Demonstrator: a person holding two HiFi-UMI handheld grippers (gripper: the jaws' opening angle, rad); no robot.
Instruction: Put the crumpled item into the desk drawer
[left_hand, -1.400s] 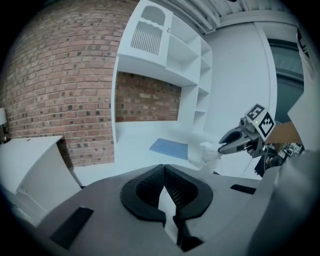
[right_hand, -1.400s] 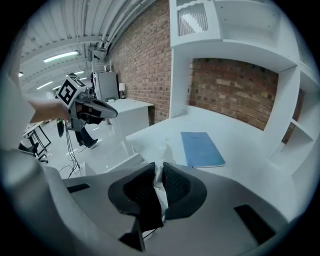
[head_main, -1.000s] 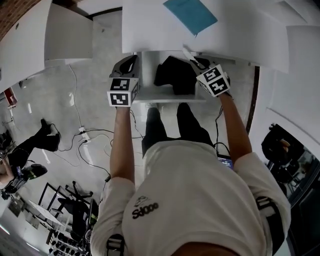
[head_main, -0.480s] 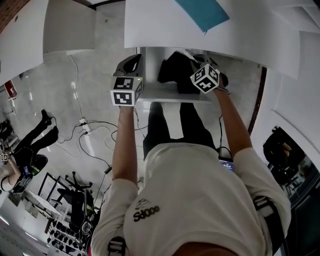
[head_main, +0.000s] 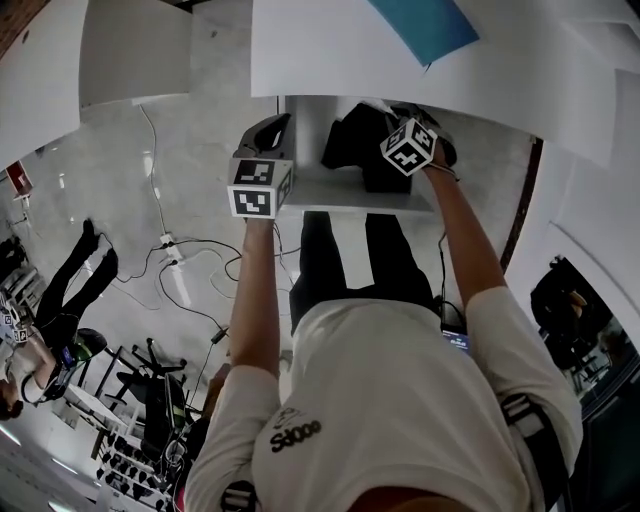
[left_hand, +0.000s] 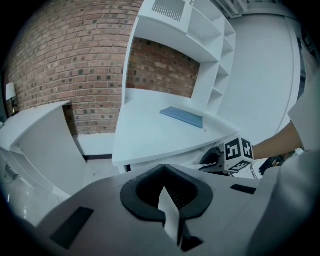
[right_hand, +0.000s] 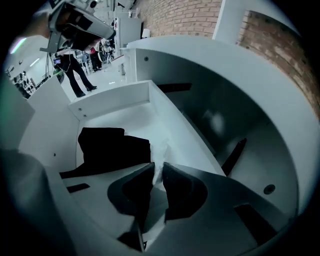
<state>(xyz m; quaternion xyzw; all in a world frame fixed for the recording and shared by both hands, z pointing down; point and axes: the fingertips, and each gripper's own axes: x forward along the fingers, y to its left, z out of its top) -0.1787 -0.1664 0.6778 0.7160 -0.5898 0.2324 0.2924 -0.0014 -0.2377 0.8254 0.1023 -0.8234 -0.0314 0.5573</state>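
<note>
A: Your right gripper (right_hand: 157, 167) is down inside the open drawer (head_main: 330, 190), just under the desk's (head_main: 320, 60) front edge. Its jaws are pinched nearly together on a white wad (right_hand: 161, 150). At least I think so, since the drawer floor is white too and the outline is faint.

B: So the wad sits in your claw, over the drawer floor, not lying on it. A black bundle (right_hand: 112, 147) lies on that floor just left of your jaws in the right gripper view. It fills much of the middle, and the desk's front edge overhangs the drawer's back.

A: Your left gripper (left_hand: 162, 167) hangs outside the drawer, off its left side, with its jaws closed tip to tip.

B: Here is the count. There are two grippers, one open drawer, one wad and one black bundle. One blue sheet (head_main: 425, 25) lies flat on the desk toward its right side, well apart from the drawer.

A: Away from the desk, loose cables (head_main: 190, 265) trail across the floor to your left, and one person (head_main: 70, 290) stands beyond them. A second white table (head_main: 60, 70) stands left of the desk, with a gap of floor between them. The left gripper view shows a brick wall (left_hand: 75, 65) behind both.
</note>
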